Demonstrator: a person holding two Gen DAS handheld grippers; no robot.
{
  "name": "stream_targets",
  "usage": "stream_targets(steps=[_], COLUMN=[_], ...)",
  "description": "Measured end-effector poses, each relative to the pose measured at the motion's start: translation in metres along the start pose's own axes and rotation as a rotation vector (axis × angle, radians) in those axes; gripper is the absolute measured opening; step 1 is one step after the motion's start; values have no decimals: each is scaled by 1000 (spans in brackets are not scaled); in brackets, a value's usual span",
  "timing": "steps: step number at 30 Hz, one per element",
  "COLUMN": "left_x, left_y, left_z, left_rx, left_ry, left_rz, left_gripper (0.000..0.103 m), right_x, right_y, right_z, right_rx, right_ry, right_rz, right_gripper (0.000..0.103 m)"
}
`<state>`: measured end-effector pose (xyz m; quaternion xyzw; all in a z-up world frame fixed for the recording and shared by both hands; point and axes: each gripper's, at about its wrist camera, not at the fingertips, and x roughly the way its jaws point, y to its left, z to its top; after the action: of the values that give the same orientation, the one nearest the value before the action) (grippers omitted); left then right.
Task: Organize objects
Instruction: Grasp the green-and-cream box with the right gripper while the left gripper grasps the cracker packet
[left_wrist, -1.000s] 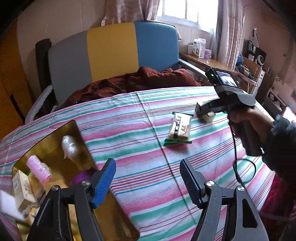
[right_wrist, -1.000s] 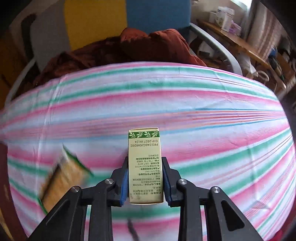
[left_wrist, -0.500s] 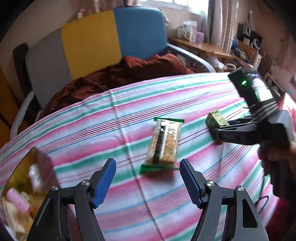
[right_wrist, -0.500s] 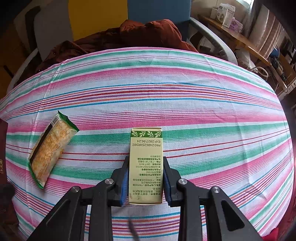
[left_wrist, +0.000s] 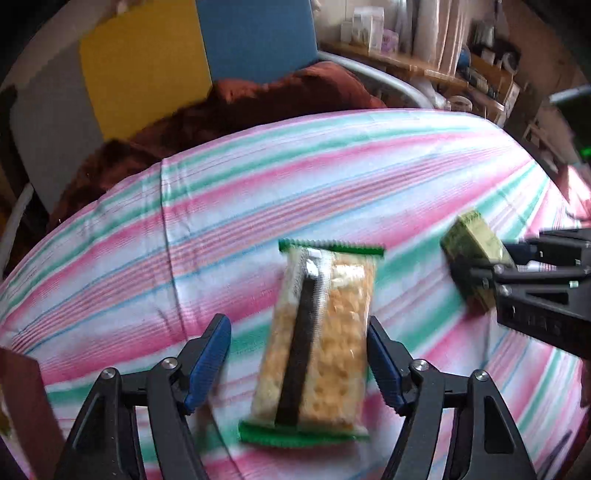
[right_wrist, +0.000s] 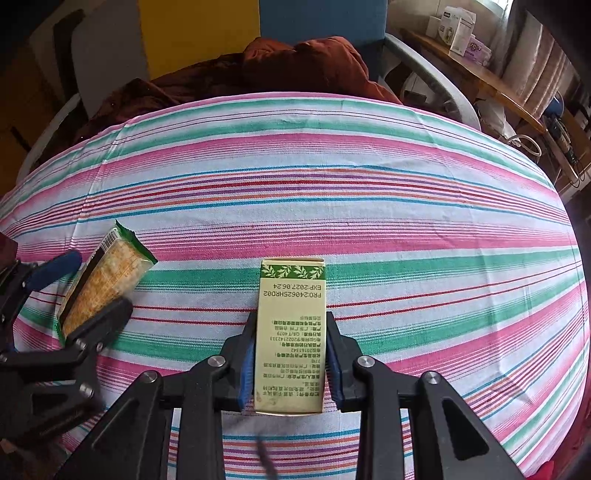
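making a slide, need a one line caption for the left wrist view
Open left gripper straddling a cracker pack on the striped cloth, right gripper holding a green box beside it.

The green-and-cream box (right_wrist: 291, 332) reads "EXP:2027.06.24" and "PRO:240625HRD02".

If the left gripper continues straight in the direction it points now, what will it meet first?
Most likely the cracker packet, which lies on the striped cloth between the open fingers of the left gripper. Its right pad already looks near the packet's edge; depth is unclear.
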<state>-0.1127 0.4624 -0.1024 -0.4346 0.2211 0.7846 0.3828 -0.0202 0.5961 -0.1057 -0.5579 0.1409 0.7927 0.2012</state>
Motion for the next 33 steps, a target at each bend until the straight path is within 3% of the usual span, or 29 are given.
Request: stream_targets(steps=[8,17,33], left_x=[7,11,11], left_y=[-1,1,0], left_z=[-3,-2,-4], left_rx=[-29,-26,-21], left_ry=[-43,-60,-75], left_rz=[6,-35,-44], left_gripper=[91,101,102], right_x=[2,3,3], right_y=[2,10,14], right_z=[3,3,4], right_rx=[5,-29,-37], right_ry=[-7,-15,-20], right_rz=[-4,-30,-38], right_gripper=[33,33,33])
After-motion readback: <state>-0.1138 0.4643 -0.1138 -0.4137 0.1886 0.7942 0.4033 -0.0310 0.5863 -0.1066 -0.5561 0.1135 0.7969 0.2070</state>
